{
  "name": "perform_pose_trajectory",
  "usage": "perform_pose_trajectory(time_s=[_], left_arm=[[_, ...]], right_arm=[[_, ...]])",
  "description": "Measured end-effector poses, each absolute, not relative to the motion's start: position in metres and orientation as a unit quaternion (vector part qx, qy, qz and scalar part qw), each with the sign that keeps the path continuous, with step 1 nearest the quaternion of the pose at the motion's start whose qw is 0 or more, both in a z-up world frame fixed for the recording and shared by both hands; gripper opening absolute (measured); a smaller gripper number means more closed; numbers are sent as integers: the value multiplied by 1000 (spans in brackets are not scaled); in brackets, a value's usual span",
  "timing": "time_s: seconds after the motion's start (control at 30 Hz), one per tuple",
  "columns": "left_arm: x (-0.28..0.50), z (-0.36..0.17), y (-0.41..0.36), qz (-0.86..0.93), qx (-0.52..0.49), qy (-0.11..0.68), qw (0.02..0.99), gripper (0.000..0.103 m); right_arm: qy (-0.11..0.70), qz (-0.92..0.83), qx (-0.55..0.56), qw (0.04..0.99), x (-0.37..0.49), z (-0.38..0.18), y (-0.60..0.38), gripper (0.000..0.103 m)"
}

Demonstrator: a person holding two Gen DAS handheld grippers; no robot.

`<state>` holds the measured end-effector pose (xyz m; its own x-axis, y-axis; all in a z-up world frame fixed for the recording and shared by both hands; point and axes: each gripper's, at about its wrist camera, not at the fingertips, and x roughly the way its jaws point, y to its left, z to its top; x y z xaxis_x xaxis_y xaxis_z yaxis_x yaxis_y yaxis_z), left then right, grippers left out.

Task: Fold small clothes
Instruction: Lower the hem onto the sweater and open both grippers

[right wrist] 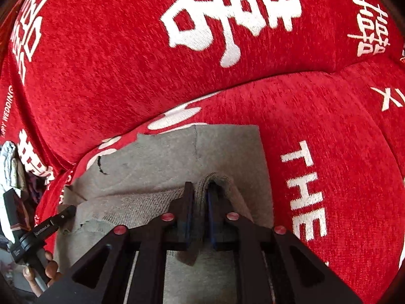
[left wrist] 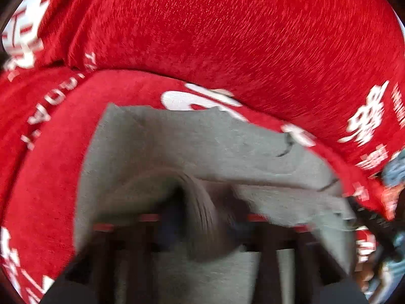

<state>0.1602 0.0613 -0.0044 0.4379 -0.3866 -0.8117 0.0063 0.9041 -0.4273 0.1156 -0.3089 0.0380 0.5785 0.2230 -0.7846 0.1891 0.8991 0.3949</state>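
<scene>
Garment, grey knit [right wrist: 157,157]: small, soft, light, limp; I judge it will sag and slide unless taken at a hem or corner, through both layers. Location: spread on red cushion with white lettering [right wrist: 329,126], backrest behind. Right tongs [right wrist: 201,195]: pressed together on a raised ridge of the near edge, cloth bunched between the blue pads. Left tongs [left wrist: 200,217]: blurred, apparently pinching a similar ridge of the grey cloth [left wrist: 177,139] at its near edge; in the right view its tip touches the cloth's left corner. Remaining fabric lies flat ahead of both.
</scene>
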Motion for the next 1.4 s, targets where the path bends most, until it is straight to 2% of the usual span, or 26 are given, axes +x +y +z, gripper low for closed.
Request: perform_pose_trajectory(time_s=[0.07, 0.1, 0.13, 0.3, 0.6, 0.7, 0.87, 1.07, 1.23, 1.4], left_arm=[[153, 5, 70, -84, -202, 494, 841, 100], [151, 8, 71, -75, -201, 486, 847, 100], [148, 12, 72, -84, -200, 483, 848, 100], [132, 27, 74, -101, -177, 468, 860, 100], [153, 30, 28, -146, -85, 492, 854, 100], [171, 24, 20, -133, -57, 496, 856, 100], [202, -6, 40, -120, -81, 526, 838, 100], [199, -4, 48, -155, -92, 502, 846, 100], [191, 14, 69, -175, -140, 468, 855, 100], [216, -6, 65, -136, -117, 513, 840, 100]], right_arm=[[449, 10, 221, 866, 110, 46, -309, 44], [436, 7, 219, 873, 104, 53, -309, 64], [428, 5, 219, 877, 101, 57, -310, 69], [401, 35, 235, 885, 80, 76, -315, 69], [470, 82, 102, 873, 115, 65, -260, 69], [493, 65, 91, 863, 137, 50, -255, 69], [500, 48, 142, 853, 151, 30, -280, 69], [473, 52, 170, 863, 143, 28, -294, 67], [448, 12, 137, 883, 130, 50, -287, 69], [470, 25, 130, 873, 136, 45, -280, 69]])
